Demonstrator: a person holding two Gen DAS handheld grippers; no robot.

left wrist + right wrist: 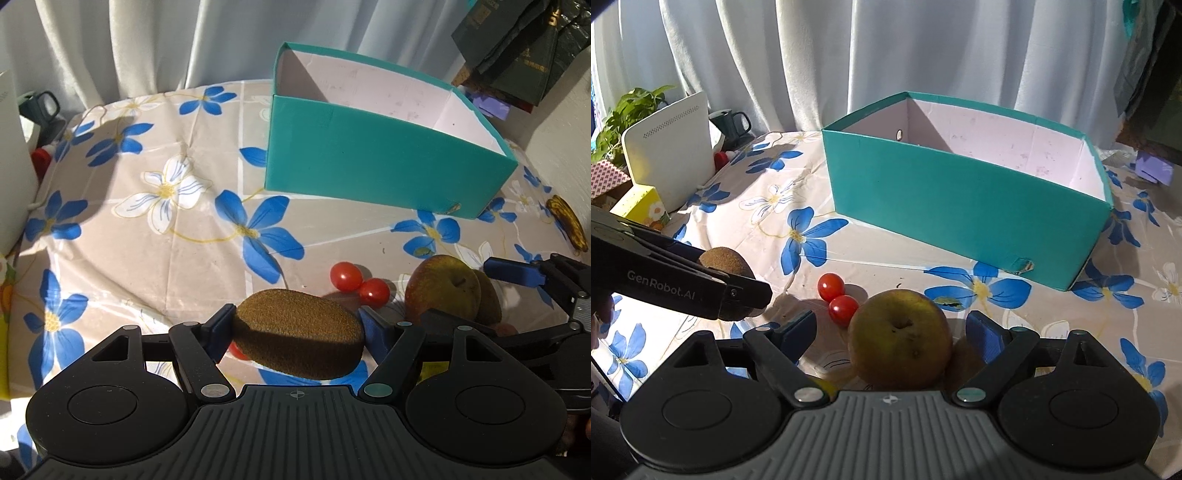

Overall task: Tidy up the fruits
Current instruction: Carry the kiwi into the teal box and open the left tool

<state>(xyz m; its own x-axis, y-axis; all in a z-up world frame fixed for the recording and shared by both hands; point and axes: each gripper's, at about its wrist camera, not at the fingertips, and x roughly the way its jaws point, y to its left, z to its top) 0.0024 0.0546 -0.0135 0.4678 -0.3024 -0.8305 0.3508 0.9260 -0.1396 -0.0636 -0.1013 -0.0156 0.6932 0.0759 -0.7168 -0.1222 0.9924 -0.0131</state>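
Note:
My left gripper is shut on a brown kiwi, held crosswise above the flowered tablecloth. In the right wrist view the same gripper and kiwi sit at the left. A yellow-red apple rests on the cloth between the fingers of my right gripper. The jaws stand open, with small gaps on both sides of the apple. Two cherry tomatoes lie just left of the apple. The right gripper straddles the apple. A teal open box stands behind, its visible inside bare.
A second kiwi lies behind the apple, and another tomato under the held kiwi. A brown-yellow item lies at the table's right edge. A white device, a mug and a yellow carton stand far left. Curtains hang behind.

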